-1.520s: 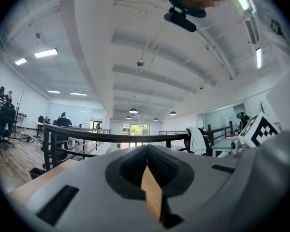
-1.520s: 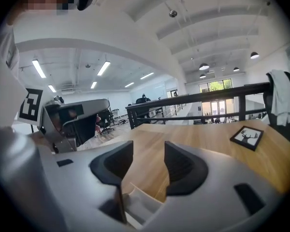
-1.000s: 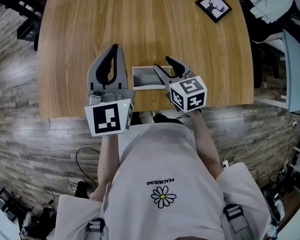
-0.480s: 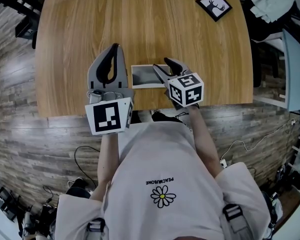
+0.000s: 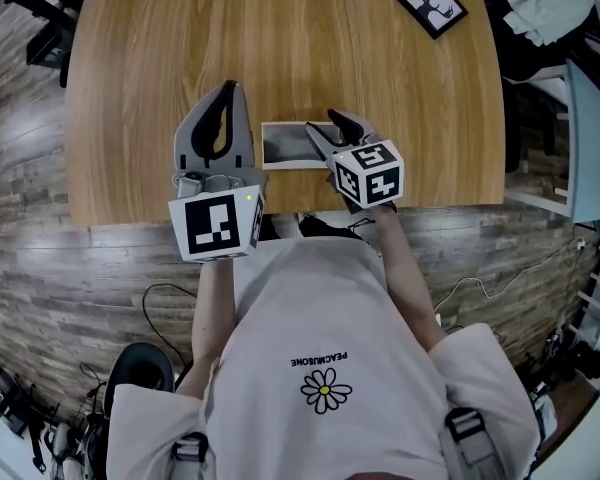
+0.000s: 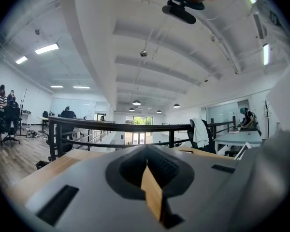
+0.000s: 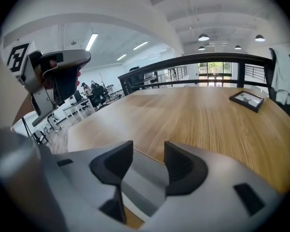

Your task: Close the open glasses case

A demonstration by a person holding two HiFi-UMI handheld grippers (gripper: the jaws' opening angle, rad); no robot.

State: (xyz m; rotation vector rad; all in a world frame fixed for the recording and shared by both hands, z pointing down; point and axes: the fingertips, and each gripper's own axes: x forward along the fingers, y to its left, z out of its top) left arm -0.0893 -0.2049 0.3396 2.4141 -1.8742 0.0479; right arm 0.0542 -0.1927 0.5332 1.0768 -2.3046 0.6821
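Observation:
The open glasses case (image 5: 285, 144) is a grey box with a pale rim, lying near the table's front edge; in the right gripper view the case (image 7: 141, 180) shows low between the jaws. My right gripper (image 5: 325, 126) is open and sits over the case's right end, with nothing clamped; its tips (image 7: 149, 150) stand apart. Contact with the case cannot be told. My left gripper (image 5: 227, 91) is just left of the case and shut on nothing. In the left gripper view its tips (image 6: 146, 150) meet and point up at the ceiling.
The round wooden table (image 5: 280, 38) stretches away beyond the case. A small black picture frame (image 5: 432, 6) lies at its far right, also seen as the frame (image 7: 247, 99) in the right gripper view. The left gripper's body (image 7: 58, 74) rises at that view's left.
My right gripper has crept a little forward over the case's right end. The left gripper has hardly moved. The head camera has shifted slightly.

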